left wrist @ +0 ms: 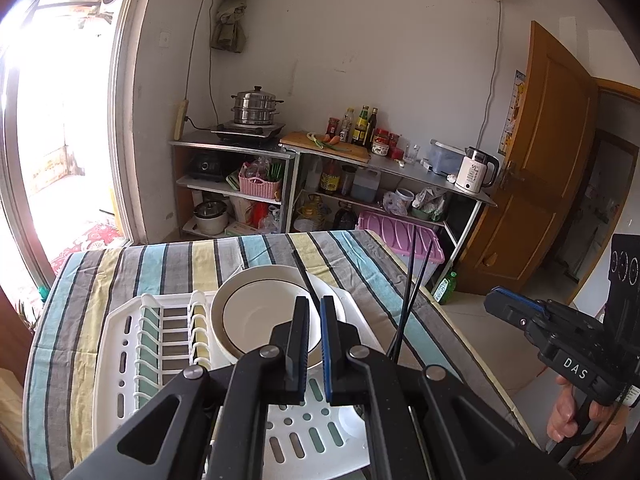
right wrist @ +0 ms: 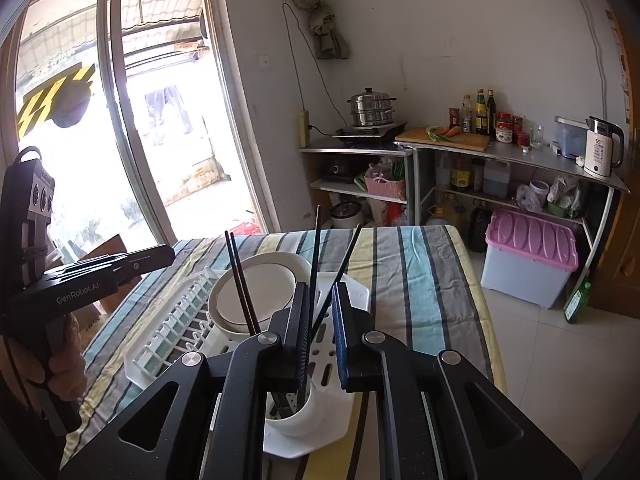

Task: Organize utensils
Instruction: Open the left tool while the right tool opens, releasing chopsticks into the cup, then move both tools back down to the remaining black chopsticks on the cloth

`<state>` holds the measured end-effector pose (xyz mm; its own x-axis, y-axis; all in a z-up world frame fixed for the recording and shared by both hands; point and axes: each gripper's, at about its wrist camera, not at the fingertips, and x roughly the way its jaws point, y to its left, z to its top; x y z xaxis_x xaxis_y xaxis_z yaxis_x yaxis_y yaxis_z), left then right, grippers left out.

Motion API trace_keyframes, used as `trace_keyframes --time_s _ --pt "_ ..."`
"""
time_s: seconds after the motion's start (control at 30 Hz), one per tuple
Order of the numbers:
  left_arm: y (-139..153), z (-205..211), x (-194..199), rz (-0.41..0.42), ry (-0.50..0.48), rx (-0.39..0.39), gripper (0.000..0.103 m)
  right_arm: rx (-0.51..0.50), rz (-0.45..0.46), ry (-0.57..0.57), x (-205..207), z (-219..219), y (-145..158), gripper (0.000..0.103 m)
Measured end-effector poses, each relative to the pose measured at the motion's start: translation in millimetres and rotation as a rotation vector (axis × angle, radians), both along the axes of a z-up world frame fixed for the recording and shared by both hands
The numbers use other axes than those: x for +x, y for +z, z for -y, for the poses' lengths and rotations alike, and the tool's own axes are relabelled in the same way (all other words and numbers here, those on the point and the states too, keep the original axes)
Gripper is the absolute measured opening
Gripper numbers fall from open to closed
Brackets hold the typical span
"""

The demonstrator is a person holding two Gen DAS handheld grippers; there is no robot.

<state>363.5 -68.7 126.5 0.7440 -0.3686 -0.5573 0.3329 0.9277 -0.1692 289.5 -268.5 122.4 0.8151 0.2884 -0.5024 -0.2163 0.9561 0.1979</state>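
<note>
A white dish rack [left wrist: 120, 340] [right wrist: 168, 344] sits on the striped tablecloth with a white plate [left wrist: 256, 316] [right wrist: 256, 284] standing in it. Several black chopsticks [right wrist: 316, 256] [left wrist: 412, 280] stand upright in the rack's white round cup [right wrist: 304, 412]. My left gripper [left wrist: 314, 320] hovers over the rack in front of the plate, jaws slightly apart and empty; it also shows in the right wrist view [right wrist: 152, 260]. My right gripper [right wrist: 320, 312] hangs above the cup, open, with chopsticks rising between its fingers untouched; it shows at the right of the left wrist view [left wrist: 516, 308].
The table [left wrist: 360, 264] ends close on the right, with tiled floor beyond. Behind stand metal shelves with a steamer pot [left wrist: 256, 110], bottles, a cutting board and a kettle [left wrist: 476, 170]. A pink-lidded bin [right wrist: 532, 252] and a green bottle [right wrist: 576, 300] stand on the floor.
</note>
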Motion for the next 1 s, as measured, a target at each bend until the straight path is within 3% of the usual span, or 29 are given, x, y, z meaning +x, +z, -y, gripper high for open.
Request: trace_keyframes --time_s 0.23,0.63,1.0 --pt "-10.7 -21.7 -67.9 0.044 0.013 0.027 0.004 -0.01 0.025 0.031 -53.4 -8.4 -4.9 0.012" --pt "-60.6 -52.1 -176.9 0.011 0.032 0.084 0.004 -0.026 0.0 0.111 -134.3 -32.7 -41.2 0.013" --pt "-104.6 -66.6 -218.2 -0.084 0.056 0.094 0.007 -0.025 -0.089 0.122 -166.3 -34.1 -78.6 0.013"
